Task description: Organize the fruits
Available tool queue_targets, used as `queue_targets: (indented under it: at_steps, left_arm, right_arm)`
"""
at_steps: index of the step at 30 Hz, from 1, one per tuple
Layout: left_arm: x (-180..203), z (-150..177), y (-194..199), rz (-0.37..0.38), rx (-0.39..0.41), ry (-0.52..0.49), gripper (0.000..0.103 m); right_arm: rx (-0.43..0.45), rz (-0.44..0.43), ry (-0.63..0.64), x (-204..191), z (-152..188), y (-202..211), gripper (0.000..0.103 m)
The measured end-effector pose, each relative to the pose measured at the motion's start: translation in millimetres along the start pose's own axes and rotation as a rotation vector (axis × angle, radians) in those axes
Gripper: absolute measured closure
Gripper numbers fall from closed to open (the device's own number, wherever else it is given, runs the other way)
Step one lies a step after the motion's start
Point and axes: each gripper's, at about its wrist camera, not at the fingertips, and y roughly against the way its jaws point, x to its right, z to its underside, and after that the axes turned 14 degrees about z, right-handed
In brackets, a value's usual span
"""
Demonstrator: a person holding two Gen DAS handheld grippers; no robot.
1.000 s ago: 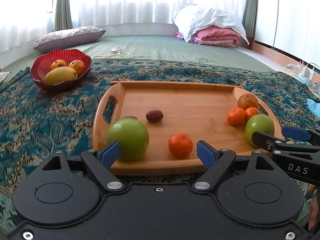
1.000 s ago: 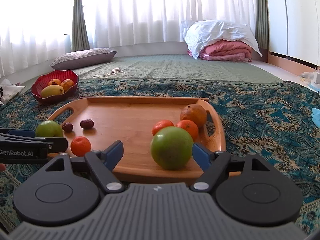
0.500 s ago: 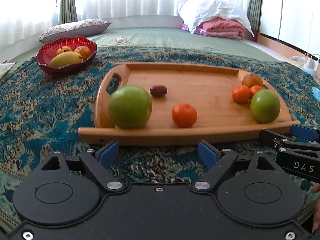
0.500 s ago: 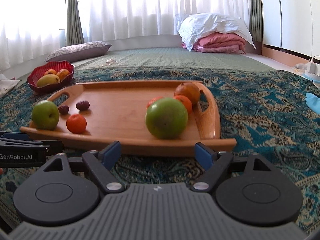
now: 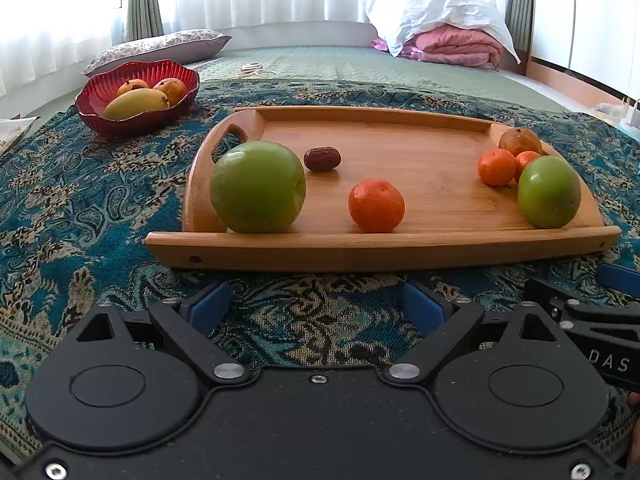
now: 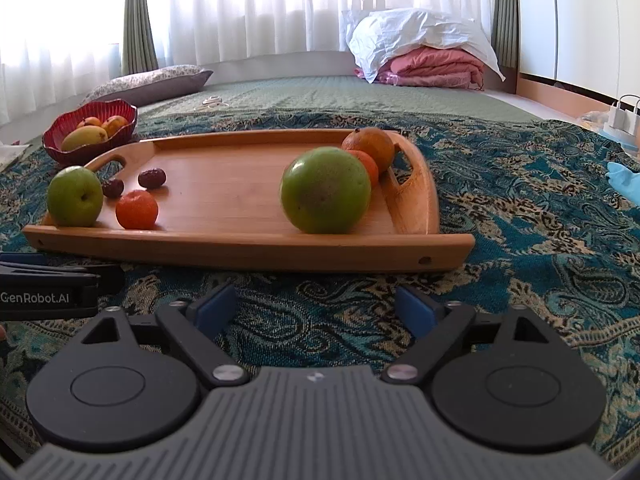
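A wooden tray (image 5: 400, 248) (image 6: 248, 248) lies on the patterned cloth. On it are a green apple at the left (image 5: 258, 186) (image 6: 75, 196), a tangerine (image 5: 376, 205) (image 6: 137, 209), dark dates (image 5: 322, 158) (image 6: 152, 178), and at the right a second green apple (image 5: 549, 191) (image 6: 325, 196) with small oranges (image 5: 497, 167) and a brownish fruit (image 5: 520, 141) (image 6: 369, 145). My left gripper (image 5: 316, 308) and my right gripper (image 6: 316, 307) are open and empty, low over the cloth just in front of the tray's near edge.
A red bowl (image 5: 136, 120) (image 6: 80, 152) with a mango and other fruit stands far left of the tray. A pillow (image 5: 160, 50) and folded bedding (image 5: 444, 28) lie on the green mat behind. White chargers (image 6: 622, 118) sit at the right.
Both grippers have pulled back from the tray and dropped lower. The apples that sat between the fingers now lie farther ahead on the tray.
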Motion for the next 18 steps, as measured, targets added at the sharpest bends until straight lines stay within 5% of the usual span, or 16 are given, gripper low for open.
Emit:
queue_targets:
  at_steps: [18]
  left_arm:
    - [-2.2, 3.5, -8.4, -0.004, -0.001, 0.001, 0.000]
  right_arm:
    - [-0.006, 0.017, 0.042, -8.0, 3.8, -6.9, 0.002]
